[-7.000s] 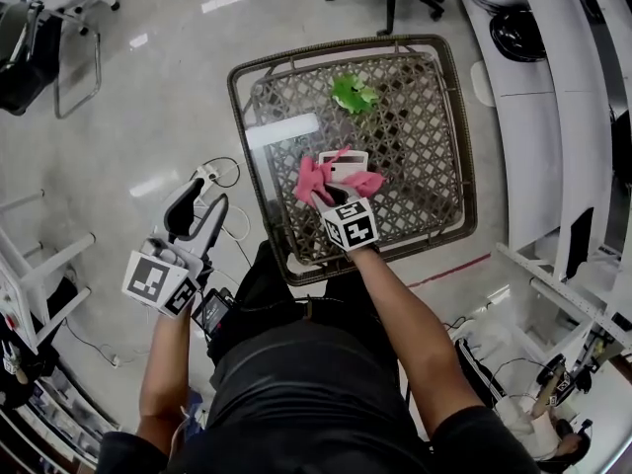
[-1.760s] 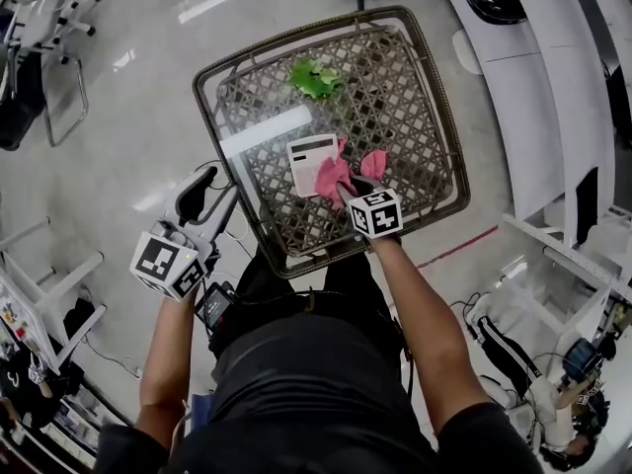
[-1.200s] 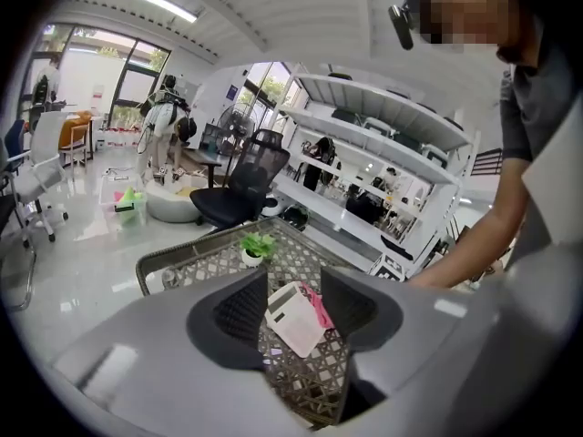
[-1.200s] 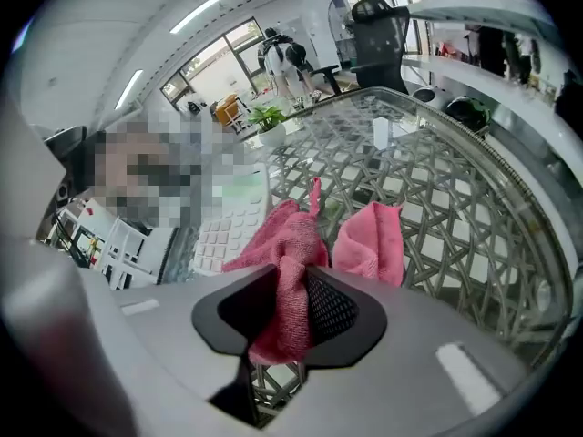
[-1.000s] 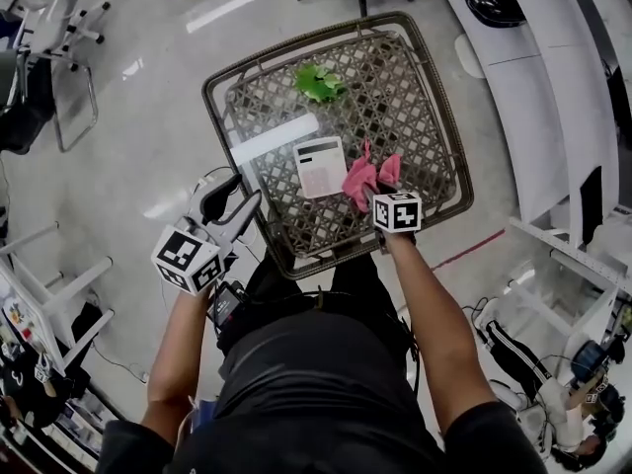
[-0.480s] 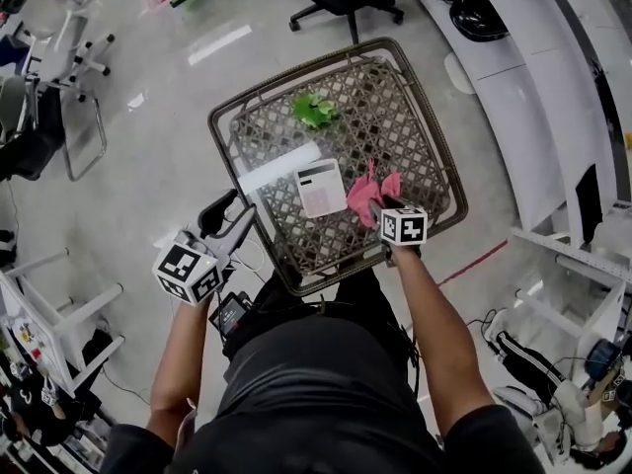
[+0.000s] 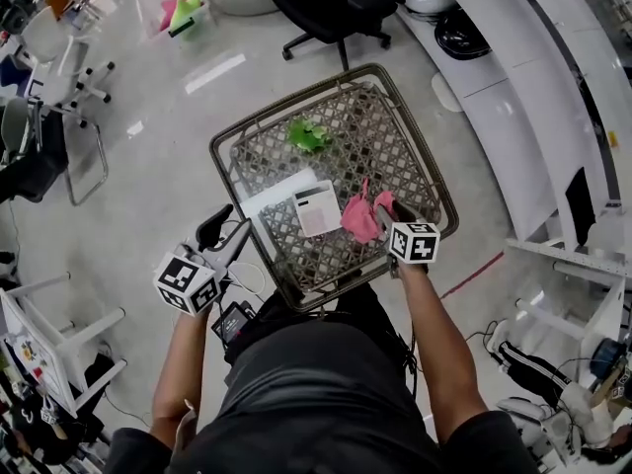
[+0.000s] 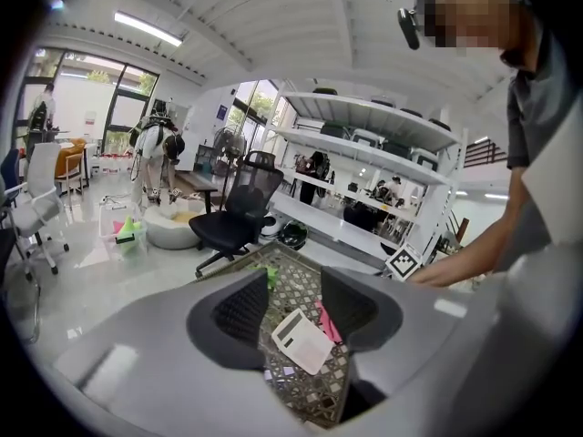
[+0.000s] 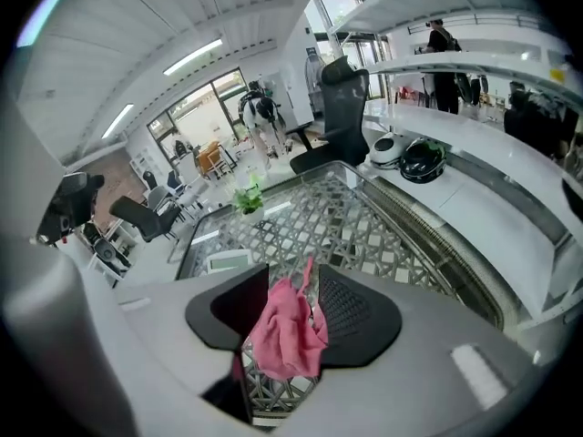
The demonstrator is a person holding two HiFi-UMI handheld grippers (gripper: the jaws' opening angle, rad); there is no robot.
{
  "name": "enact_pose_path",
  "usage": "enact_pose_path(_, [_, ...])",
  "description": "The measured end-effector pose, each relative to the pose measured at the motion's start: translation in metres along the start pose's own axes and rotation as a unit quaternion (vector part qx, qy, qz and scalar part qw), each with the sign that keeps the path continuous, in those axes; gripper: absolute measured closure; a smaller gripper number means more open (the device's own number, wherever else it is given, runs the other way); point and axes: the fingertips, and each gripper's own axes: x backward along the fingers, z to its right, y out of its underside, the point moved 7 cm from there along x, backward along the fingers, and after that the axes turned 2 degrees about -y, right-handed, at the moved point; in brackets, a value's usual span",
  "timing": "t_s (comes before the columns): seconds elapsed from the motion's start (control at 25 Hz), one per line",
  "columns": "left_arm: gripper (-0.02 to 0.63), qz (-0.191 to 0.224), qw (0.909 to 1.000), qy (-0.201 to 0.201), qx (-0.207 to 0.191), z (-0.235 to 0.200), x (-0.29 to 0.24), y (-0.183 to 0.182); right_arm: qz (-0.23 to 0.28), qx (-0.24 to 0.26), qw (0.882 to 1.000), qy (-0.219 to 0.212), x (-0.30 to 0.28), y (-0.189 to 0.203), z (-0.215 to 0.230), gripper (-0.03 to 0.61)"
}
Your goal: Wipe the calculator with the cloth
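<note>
Right gripper (image 9: 290, 309) has just been opening, jaws half apart with the pink cloth (image 7: 359, 217) loose between them just beside the calculator (image 7: 317, 208), left gripper (image 8: 293, 306) gaping empty well left of it; cloth looks light, limp, best pinched at a bunched fold.

Around the work spot: furniture and clutter in a bright, glossy-floored room

A square woven wicker table with a lattice top (image 7: 385, 156) stands in the middle, and a small green leafy sprig (image 7: 308, 134) lies near its far edge. Beyond the table sits a black wheeled office chair (image 7: 336, 8). A long curved white counter (image 7: 513, 136) runs along the right and bears two rounded helmet-like objects (image 7: 462, 33) at its far end. A clear plastic bin holding pink and green items (image 7: 178, 13) sits far left, a metal-framed chair (image 7: 74, 156) stands at the left, and a thin red floor line (image 7: 472, 275) runs near the table's right corner.
</note>
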Motion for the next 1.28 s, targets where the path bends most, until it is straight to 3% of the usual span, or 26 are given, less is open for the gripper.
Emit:
enact_pose_path(0.36, [0.402, 0.014, 0.9998, 0.002, -0.01, 0.001, 0.005, -0.015, 0.079, 0.037, 0.996, -0.018, 0.052, -0.06, -0.026, 0.423])
enact_pose_path(0.52, [0.402, 0.026, 0.9996, 0.002, -0.014, 0.002, 0.005, -0.023, 0.143, 0.044, 0.988, -0.04, 0.083, -0.097, -0.041, 0.423])
enact_pose_path(0.68, [0.402, 0.035, 0.9993, 0.001, -0.016, 0.003, 0.008, -0.028, 0.223, 0.046, 0.97, -0.079, 0.126, -0.136, -0.062, 0.423])
enact_pose_path(0.88, [0.402, 0.048, 0.9987, -0.004, -0.016, 0.001, 0.015, -0.03, 0.321, 0.05, 0.937, -0.129, 0.195, -0.183, -0.091, 0.423])
enact_pose_path(1.08, [0.402, 0.056, 0.9982, -0.008, -0.019, 0.001, 0.019, -0.033, 0.368, 0.075, 0.916, -0.137, 0.252, -0.219, -0.104, 0.423])
enact_pose_path(1.28, [0.402, 0.058, 0.9981, -0.01, -0.019, -0.001, 0.029, -0.032, 0.393, 0.086, 0.905, -0.134, 0.286, -0.236, -0.117, 0.423])
